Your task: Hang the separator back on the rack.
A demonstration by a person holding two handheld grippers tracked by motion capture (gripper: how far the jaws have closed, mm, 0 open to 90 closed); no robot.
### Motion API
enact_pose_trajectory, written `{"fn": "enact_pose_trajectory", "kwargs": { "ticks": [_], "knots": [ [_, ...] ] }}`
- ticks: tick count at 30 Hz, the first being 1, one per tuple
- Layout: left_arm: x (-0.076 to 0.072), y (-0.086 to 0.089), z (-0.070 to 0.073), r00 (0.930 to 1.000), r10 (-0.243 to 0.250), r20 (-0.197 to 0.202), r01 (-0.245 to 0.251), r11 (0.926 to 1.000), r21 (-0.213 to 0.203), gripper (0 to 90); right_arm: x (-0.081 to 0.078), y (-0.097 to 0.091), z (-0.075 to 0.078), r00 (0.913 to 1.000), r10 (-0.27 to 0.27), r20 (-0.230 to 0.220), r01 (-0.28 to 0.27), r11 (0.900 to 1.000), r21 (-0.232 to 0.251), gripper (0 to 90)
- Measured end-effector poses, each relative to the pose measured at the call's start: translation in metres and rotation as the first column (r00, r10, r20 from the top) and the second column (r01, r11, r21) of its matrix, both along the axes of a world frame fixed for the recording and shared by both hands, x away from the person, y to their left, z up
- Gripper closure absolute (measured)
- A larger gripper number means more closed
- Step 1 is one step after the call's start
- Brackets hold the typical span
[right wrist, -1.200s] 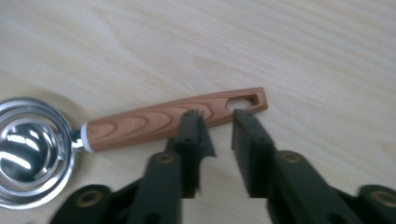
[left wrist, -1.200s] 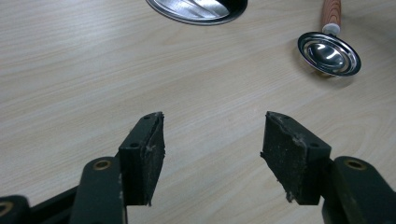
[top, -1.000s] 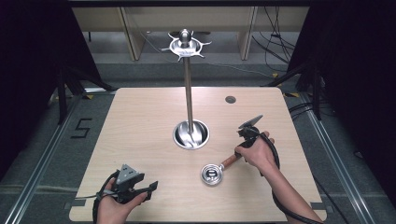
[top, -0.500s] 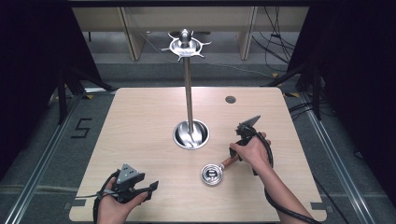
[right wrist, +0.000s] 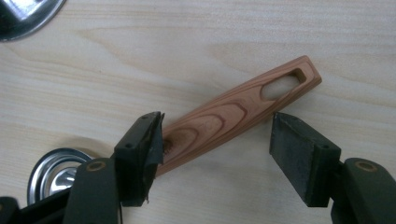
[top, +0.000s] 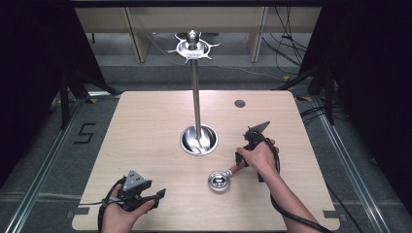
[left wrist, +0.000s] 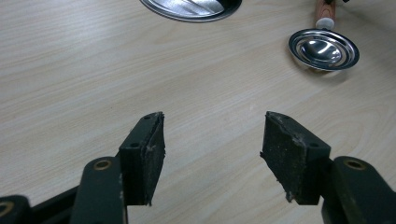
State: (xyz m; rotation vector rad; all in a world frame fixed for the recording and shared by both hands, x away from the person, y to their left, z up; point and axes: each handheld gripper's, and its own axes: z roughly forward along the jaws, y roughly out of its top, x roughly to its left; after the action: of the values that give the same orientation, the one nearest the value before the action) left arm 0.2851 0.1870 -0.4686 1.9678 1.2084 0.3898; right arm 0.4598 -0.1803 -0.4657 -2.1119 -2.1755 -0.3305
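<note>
Nearest me, at the lower left of the high view, my left gripper [top: 154,198] rests low over bare table [top: 145,126]. In its own view the jaws stand wide apart with nothing between them, only wood grain.

Right of centre in the high view my right gripper [top: 243,154] points down at the ladle [top: 224,177], a small steel bowl with a wooden handle [right wrist: 243,109] lying flat on the table. In the right gripper view the jaws are open on either side of that handle: the left pad sits over its thick end near the bowl, while the right pad stands clear of it, just below the slotted tip. Nothing is gripped yet, as far as I can judge.

I take the step in hand to be picking up the ladle by its handle. The handle lies slanted across the jaw gap, so I would turn my wrist until the pads face its two long sides squarely, lower until they straddle it close to the table, then close slowly. A grip nearer the bowl should keep the heavy end from drooping.

Beyond the ladle, at the middle of the table, stands the rack [top: 195,97], a steel pole on a round base with a hooked crown at the top of the frame.

My hand covers the right gripper's jaws from above, so their height over the table is hard to judge. The ladle bowl is cut off at the lower left of the right gripper view.
</note>
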Motion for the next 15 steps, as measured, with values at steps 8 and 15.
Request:
{"fn": "enact_pose_trajectory", "kwargs": {
  "ticks": [8,15],
  "knots": [
    [-0.0003,0.0031,0.0015,0.9995,-0.031,-0.006,0.031,0.9993,0.019,38.5,0.0048,0.0043,0.0028,0.9998,-0.009,-0.018,0.009,1.0,0.001,36.8],
    [-0.0003,0.0002,0.0002,1.0,-0.008,0.002,0.008,1.0,-0.003,38.6,0.0065,0.0063,-0.006,0.9997,-0.006,0.022,0.007,0.9998,-0.021,32.9]
  ]
}}
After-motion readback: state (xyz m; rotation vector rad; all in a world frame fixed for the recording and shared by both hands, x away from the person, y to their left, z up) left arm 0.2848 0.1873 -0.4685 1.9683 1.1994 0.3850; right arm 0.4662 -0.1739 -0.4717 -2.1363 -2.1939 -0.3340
